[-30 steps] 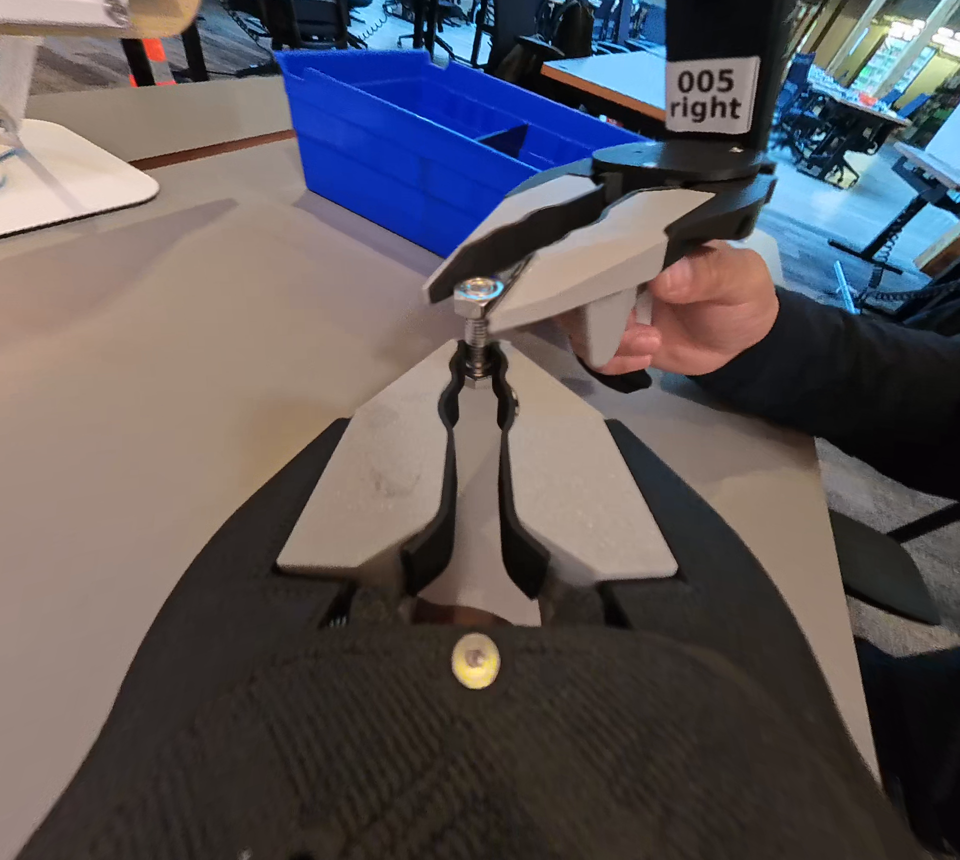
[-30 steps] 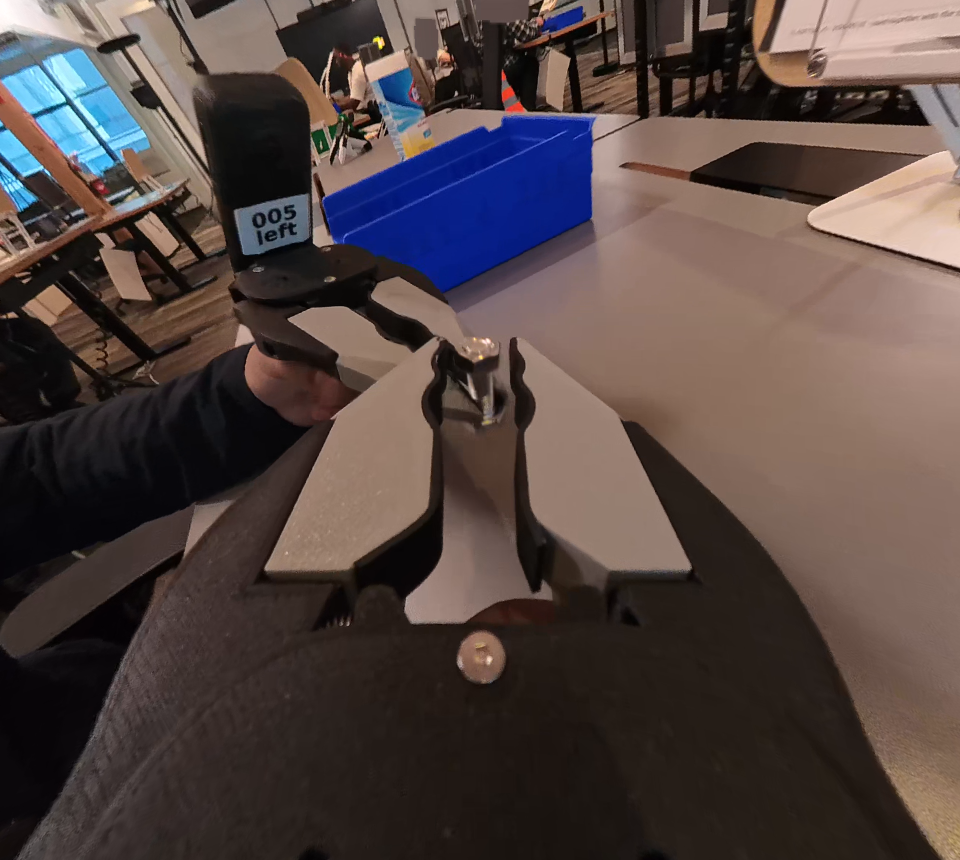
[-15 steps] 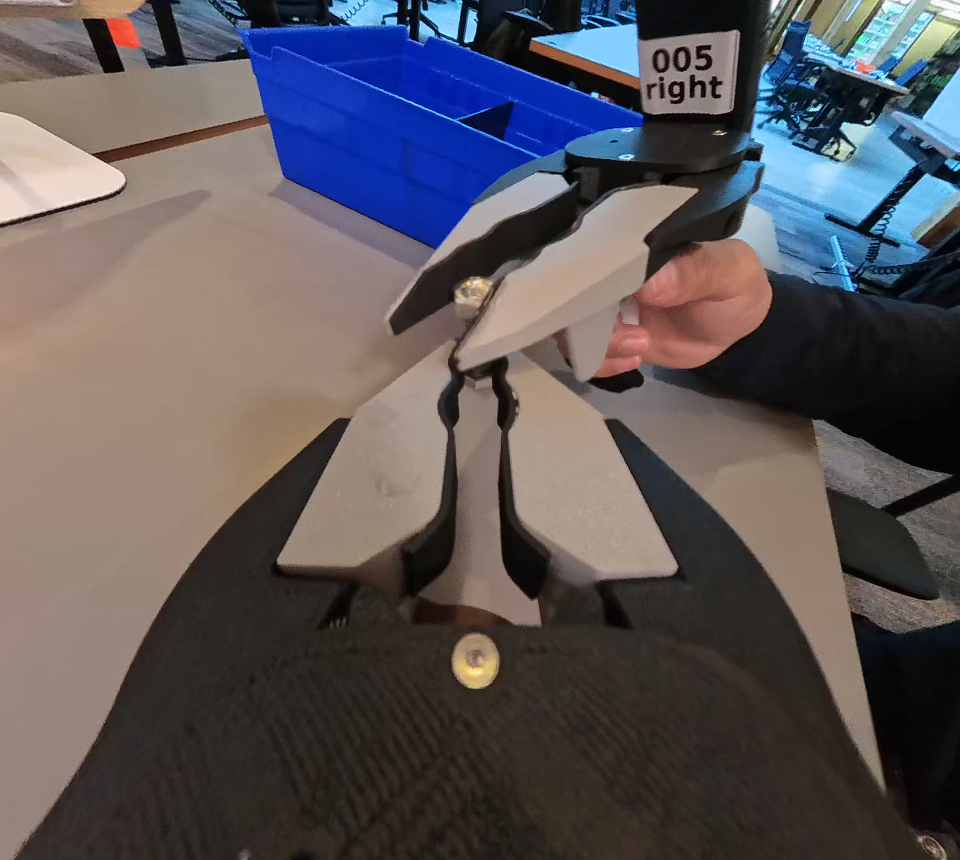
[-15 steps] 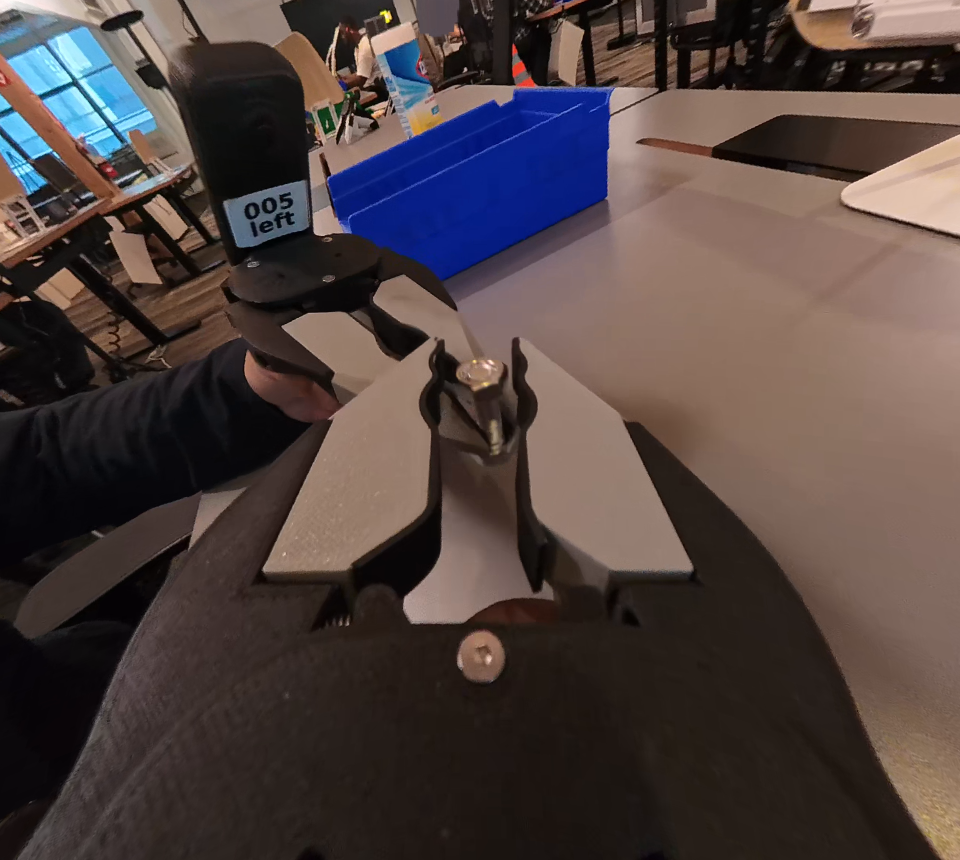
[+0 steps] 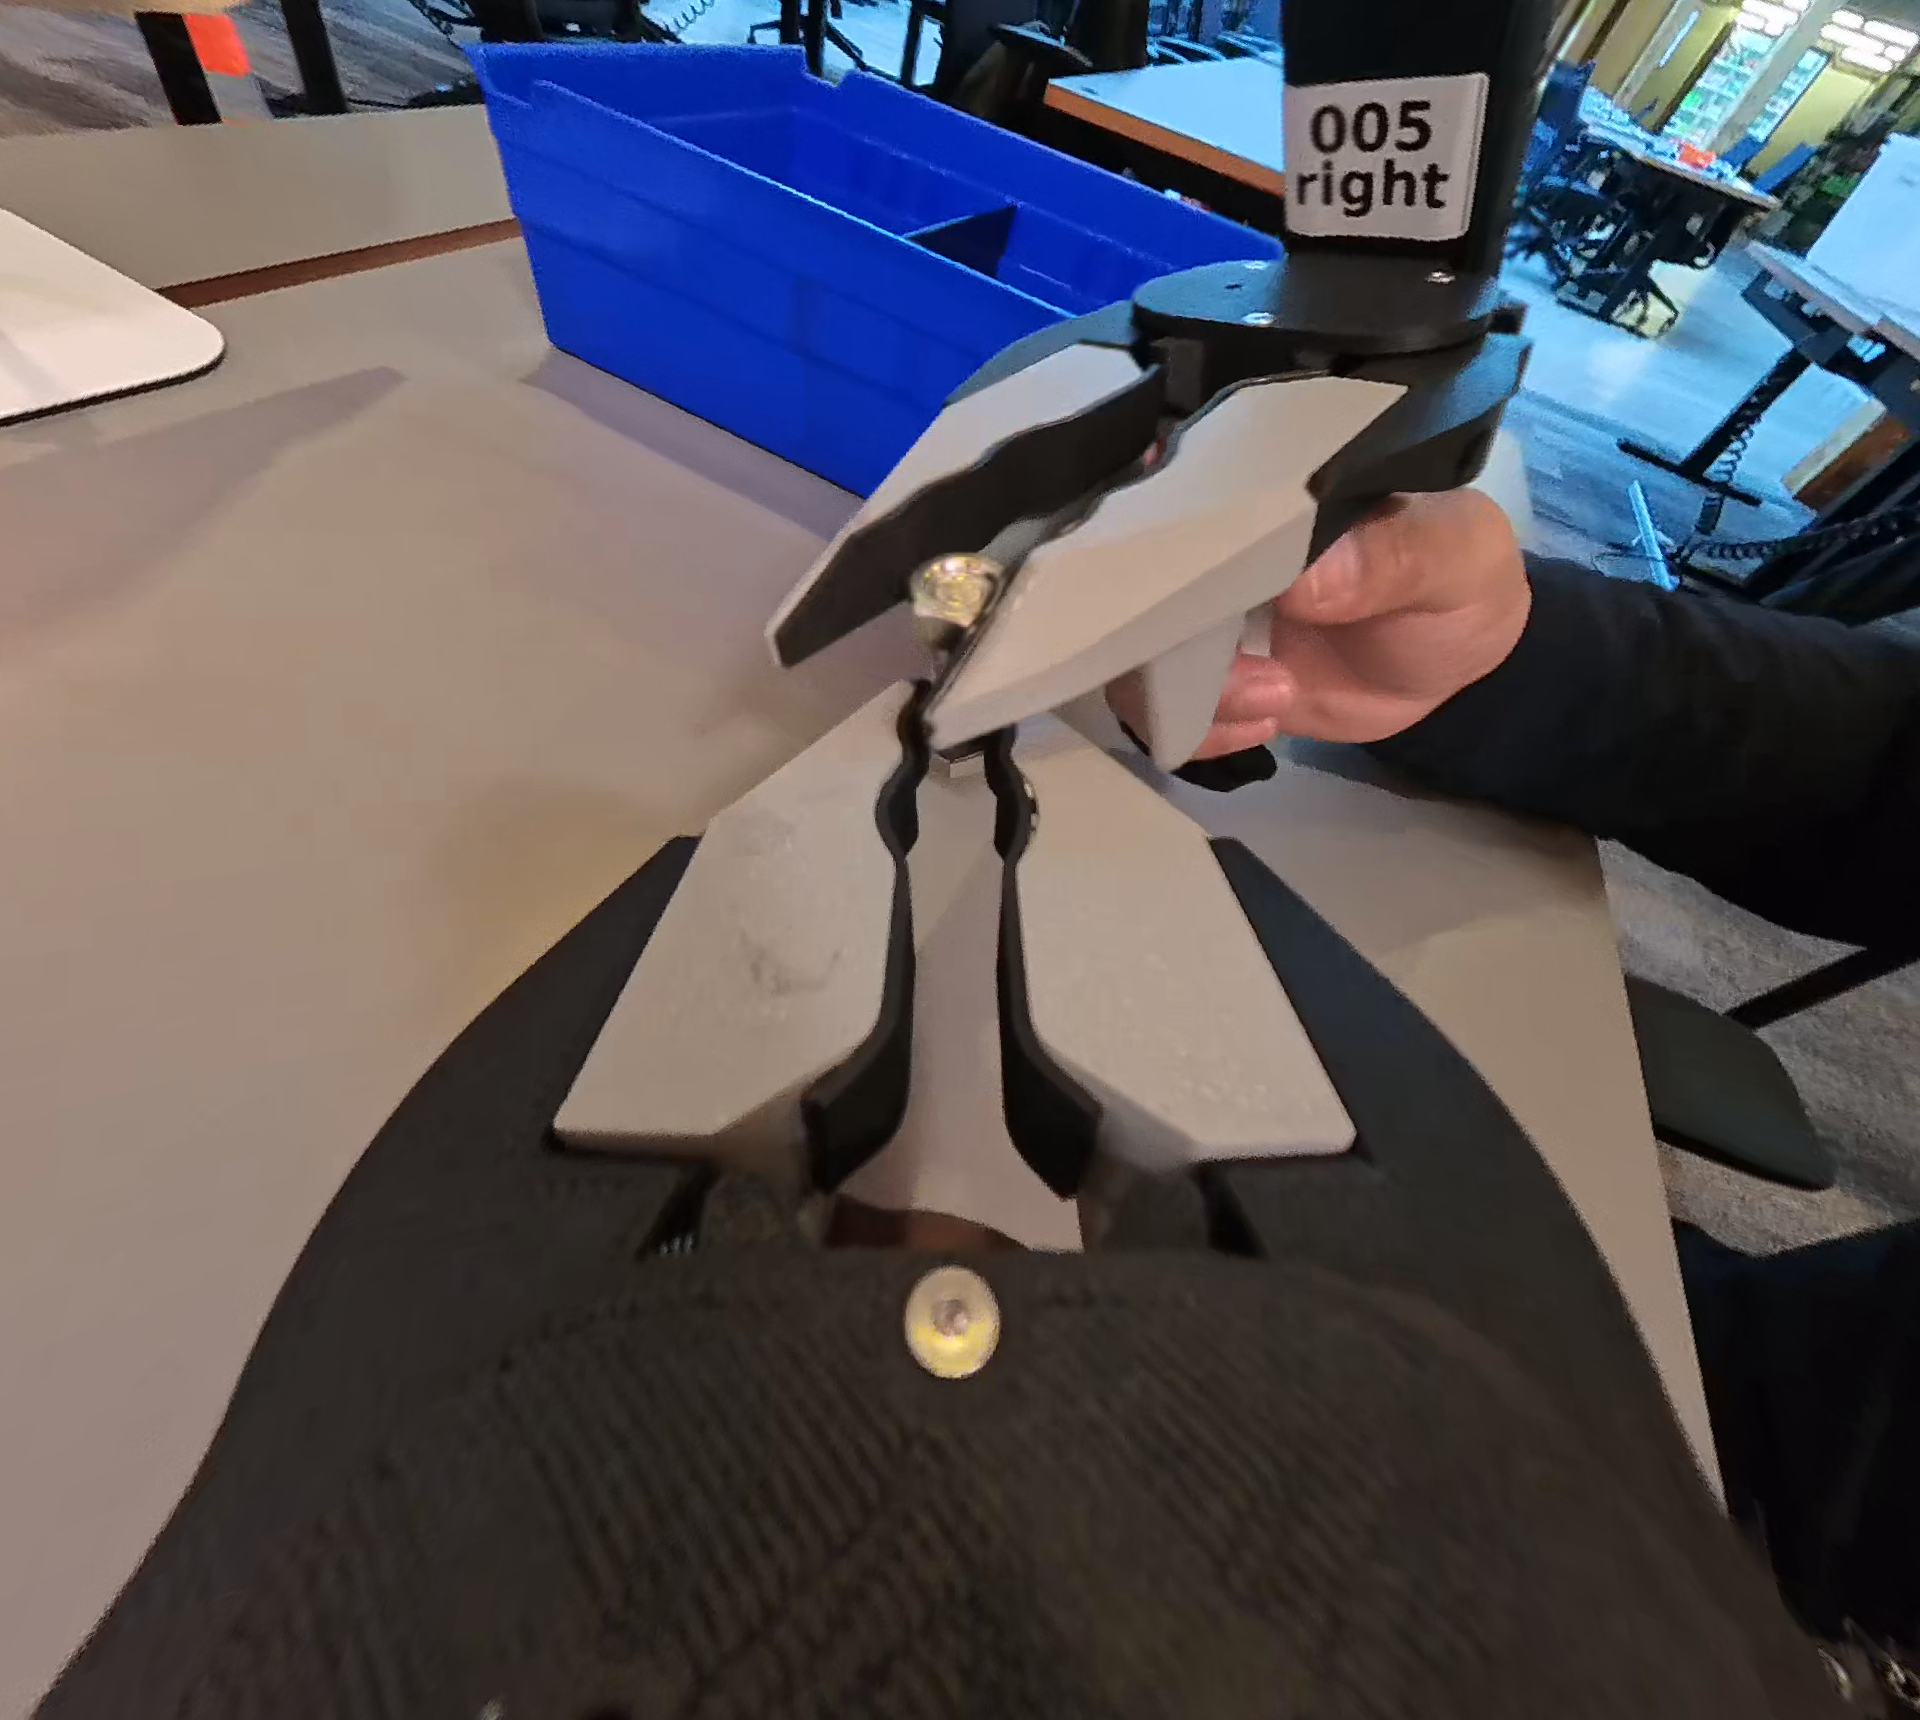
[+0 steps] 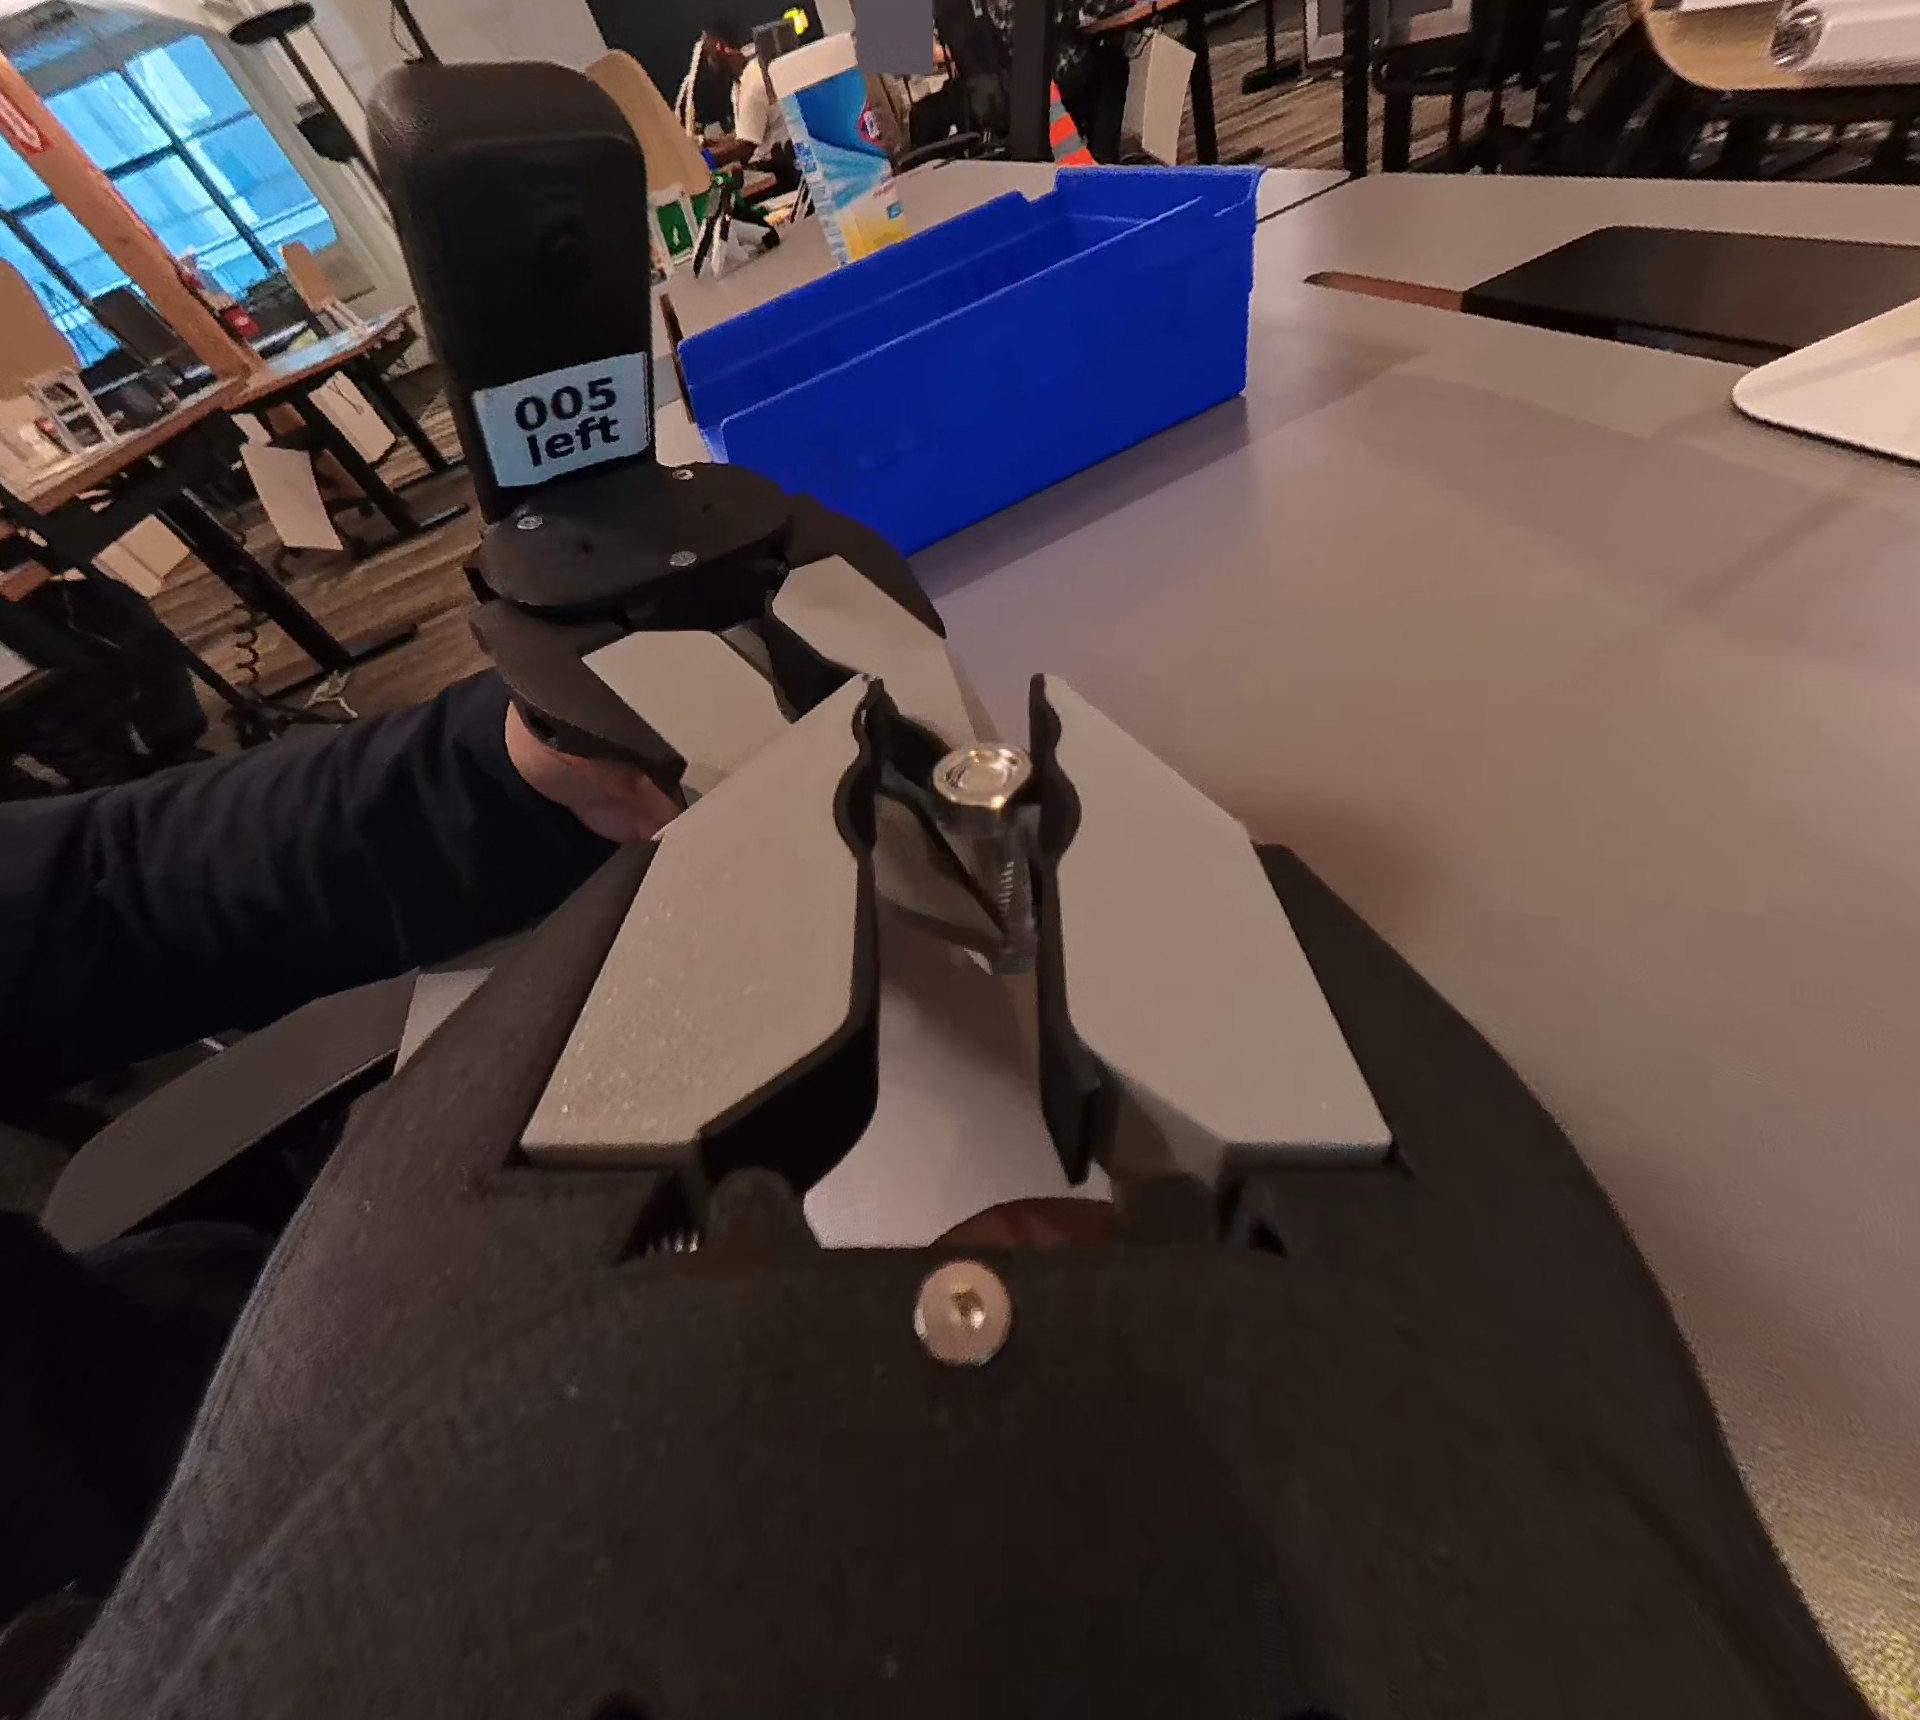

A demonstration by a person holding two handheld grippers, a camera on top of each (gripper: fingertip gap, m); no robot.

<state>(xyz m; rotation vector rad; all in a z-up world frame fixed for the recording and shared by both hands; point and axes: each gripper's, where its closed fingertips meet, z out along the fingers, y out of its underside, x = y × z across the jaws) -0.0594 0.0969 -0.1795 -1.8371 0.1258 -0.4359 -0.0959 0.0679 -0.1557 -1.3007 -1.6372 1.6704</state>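
Note:
My left gripper [image 5: 956, 740] is shut at its tips on a small silver nut [image 5: 961, 764], which is mostly hidden. My right gripper [image 6: 951, 704] is shut on a silver hex bolt [image 6: 987, 813]. Its head sits between the tips and its threaded shaft slants down toward the left gripper's fingers [image 6: 883, 631]. In the left wrist view the right gripper [image 5: 873, 662] comes in from the upper right, held by a hand [image 5: 1382, 621]. It tilts down onto the left tips, with the bolt head [image 5: 951, 595] showing just above them. Both grippers are above the grey table [image 5: 364, 631].
A blue divided bin [image 5: 790, 247] stands on the table behind the grippers and also shows in the right wrist view [image 6: 987, 382]. A white stand base [image 5: 83, 330] lies far left. A wipes canister [image 6: 842, 143] stands beyond the bin. The table edge [image 5: 1600, 943] runs close on the right. My right fingertips sit around 4 cm from my left ones.
The right gripper has dropped and tilted forward onto the left gripper's tips. The bolt shaft that showed between the two grippers is now hidden, and the bolt head has tipped over.

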